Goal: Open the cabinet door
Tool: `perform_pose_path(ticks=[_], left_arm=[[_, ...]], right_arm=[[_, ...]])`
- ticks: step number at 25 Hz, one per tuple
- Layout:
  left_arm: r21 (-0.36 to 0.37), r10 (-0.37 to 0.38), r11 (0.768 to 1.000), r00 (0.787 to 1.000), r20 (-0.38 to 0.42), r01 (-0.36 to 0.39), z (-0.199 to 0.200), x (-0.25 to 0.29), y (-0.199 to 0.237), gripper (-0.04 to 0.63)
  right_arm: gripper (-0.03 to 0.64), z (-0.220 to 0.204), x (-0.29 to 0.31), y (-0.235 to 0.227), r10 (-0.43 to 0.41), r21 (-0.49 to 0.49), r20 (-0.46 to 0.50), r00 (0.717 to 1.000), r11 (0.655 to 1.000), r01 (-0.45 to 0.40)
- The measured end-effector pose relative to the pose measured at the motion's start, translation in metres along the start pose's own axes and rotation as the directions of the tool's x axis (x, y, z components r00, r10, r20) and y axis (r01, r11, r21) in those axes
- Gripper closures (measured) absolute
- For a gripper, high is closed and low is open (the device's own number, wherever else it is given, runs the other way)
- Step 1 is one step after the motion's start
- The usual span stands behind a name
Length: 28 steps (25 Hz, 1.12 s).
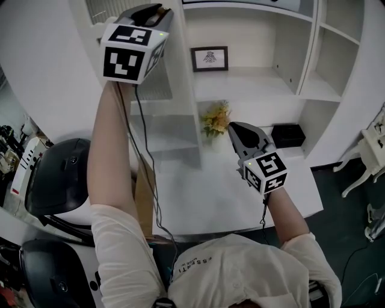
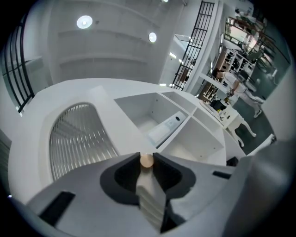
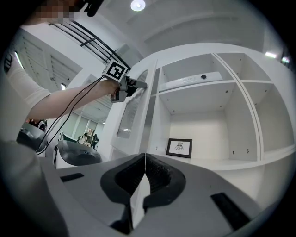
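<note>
The white cabinet door [image 1: 180, 78] with a ribbed glass panel [image 2: 76, 139] stands swung out from the cabinet. My left gripper [image 1: 161, 9] is raised to the door's top and is shut on its small beige knob [image 2: 146, 160], which sits between the pads. The right gripper view shows that left gripper [image 3: 138, 85] at the door's [image 3: 129, 111] edge. My right gripper [image 1: 231, 126] hangs lower, in front of the open shelves, with its jaws [image 3: 144, 159] pressed together and nothing in them.
Inside the cabinet a framed picture [image 1: 209, 59] stands on a shelf. Yellow flowers [image 1: 216, 117] and a black box [image 1: 287, 133] sit below it, at the back of the white counter [image 1: 198, 192]. A black chair [image 1: 60, 174] is at the left.
</note>
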<state>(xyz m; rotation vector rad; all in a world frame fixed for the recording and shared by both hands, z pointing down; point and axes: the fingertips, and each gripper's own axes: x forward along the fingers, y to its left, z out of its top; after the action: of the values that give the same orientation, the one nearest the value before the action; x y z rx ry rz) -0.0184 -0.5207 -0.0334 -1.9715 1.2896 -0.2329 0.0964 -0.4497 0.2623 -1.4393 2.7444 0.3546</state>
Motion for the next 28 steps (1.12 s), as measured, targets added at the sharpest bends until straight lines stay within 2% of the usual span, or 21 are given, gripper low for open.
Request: perform_pose_path(ticks=[8, 12, 22, 28], left_arm=[[-0.044, -0.065, 0.997, 0.995, 0.075, 0.069, 0.008, -0.024, 0.001, 0.511], [-0.029, -0.098, 0.995, 0.992, 0.081, 0.1, 0.011, -0.037, -0.001, 0.522], [-0.057, -0.173, 0.982, 0.974, 0.145, 0.183, 0.022, -0.078, 0.004, 0.522], [-0.074, -0.203, 0.972, 0.957, 0.207, 0.222, 0.027, -0.111, 0.01, 0.522]], right_arm=[[0.601, 0.016, -0.011, 0.038, -0.088, -0.003, 0.013, 0.996, 0.996, 0.088], [0.601, 0.017, -0.017, 0.057, -0.135, -0.006, 0.0, 0.991, 0.991, 0.135], [0.601, 0.03, -0.041, 0.096, -0.22, 0.012, 0.015, 0.975, 0.976, 0.219], [0.601, 0.029, -0.045, 0.122, -0.229, -0.008, -0.005, 0.973, 0.973, 0.229]])
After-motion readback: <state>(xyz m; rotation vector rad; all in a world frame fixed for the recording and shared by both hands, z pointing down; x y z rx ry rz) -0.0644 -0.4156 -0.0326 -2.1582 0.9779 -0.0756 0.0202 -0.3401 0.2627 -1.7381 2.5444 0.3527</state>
